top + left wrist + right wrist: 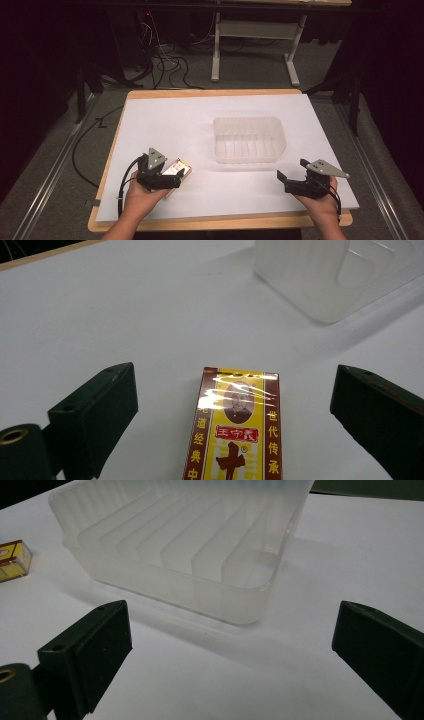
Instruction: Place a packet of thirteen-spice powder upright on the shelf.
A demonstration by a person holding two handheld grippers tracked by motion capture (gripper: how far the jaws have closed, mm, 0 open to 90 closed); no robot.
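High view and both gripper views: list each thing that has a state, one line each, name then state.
Box: lying flat on the white sheet, between the left gripper's open jaws, not gripped.
Tray: upright, empty, ribbed bottom bare.
Left gripper: open, jaws either side of the box.
Right gripper: open, holding nothing, aimed at the tray.

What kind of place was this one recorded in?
Probably a lab or a data-collection workspace, not a home. A wooden table is covered with a plain white sheet, loose cables trail over the grey floor behind it, and a bare desk frame stands in the dark background.
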